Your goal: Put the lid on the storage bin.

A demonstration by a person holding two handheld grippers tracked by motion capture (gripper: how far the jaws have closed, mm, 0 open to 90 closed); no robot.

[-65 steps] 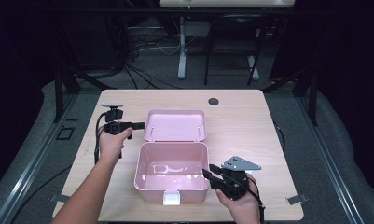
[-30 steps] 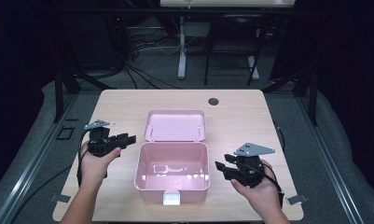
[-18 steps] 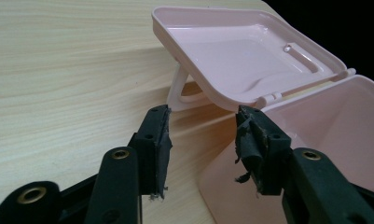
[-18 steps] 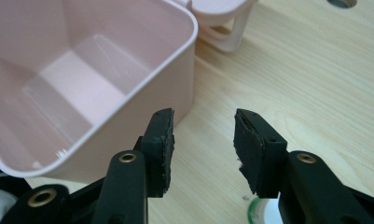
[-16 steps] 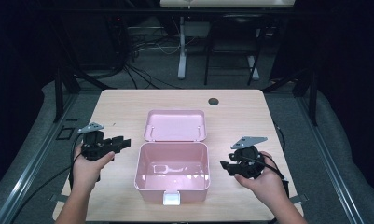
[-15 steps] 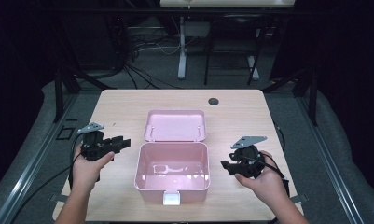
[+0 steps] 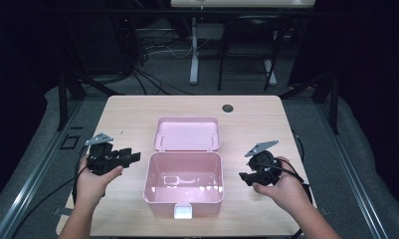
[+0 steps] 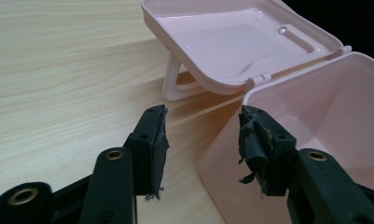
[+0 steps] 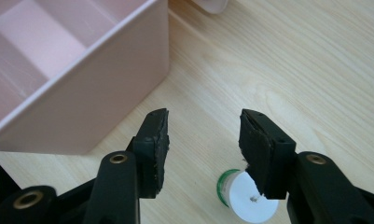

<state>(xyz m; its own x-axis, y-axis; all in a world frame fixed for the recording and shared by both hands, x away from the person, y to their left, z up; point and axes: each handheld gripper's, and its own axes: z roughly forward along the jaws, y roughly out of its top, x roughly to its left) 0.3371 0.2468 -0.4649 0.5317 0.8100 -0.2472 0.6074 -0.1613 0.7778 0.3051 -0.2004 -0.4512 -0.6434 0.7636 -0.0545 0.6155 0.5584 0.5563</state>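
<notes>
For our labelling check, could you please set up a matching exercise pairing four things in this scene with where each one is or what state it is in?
Things:
1. pink box
2. lid
3. left tongs
4. small white roll

Places or states:
A. open, beside the box's left wall
B. on the table, below the right tongs
C. folded back, behind the box
D. open-topped, between the two hands

Pairs: 1-D, 2-C, 3-A, 4-B
</notes>
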